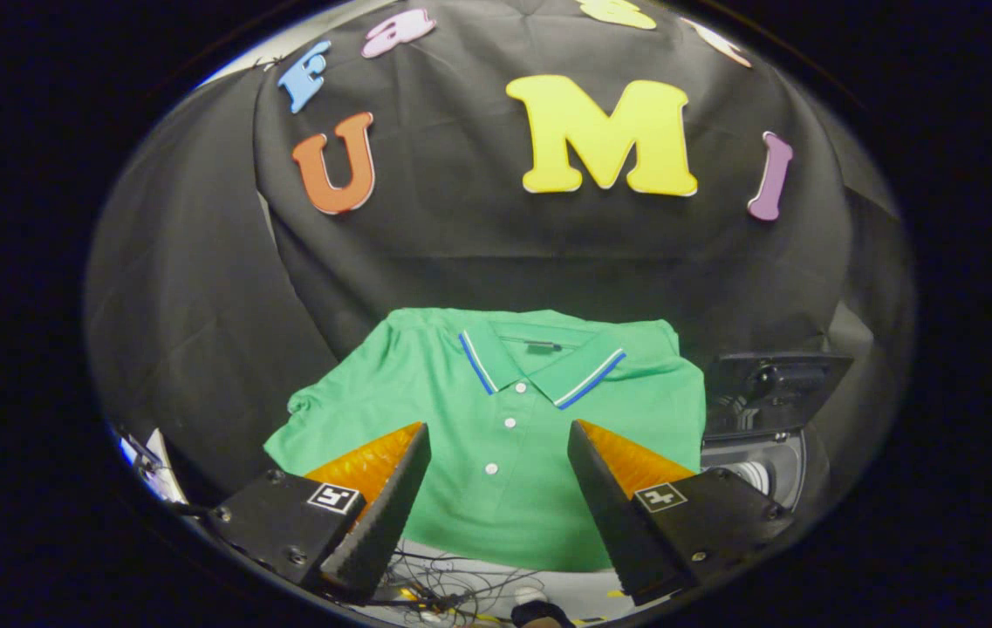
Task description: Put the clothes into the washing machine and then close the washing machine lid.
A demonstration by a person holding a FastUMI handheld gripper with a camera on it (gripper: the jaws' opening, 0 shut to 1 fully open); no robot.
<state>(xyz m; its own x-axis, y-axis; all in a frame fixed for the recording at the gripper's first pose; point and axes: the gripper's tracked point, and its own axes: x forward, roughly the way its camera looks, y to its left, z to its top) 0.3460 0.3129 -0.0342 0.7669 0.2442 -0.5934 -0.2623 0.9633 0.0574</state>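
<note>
A green polo shirt (496, 436) with a blue-and-white striped collar lies spread flat just ahead of my fingers, its button placket running down between them. My gripper (500, 436) hovers above the shirt's lower half, open, with nothing between the fingers. To the right of the shirt stands a small washing machine (762, 471) with its dark lid (775, 388) raised and the round drum opening showing beneath it.
Black cloth forms the wall behind the shirt and drapes down on the left. Loose thin cables (452, 584) lie on the pale surface below the shirt's hem, near my fingers. Some clutter sits at the far left edge (147, 458).
</note>
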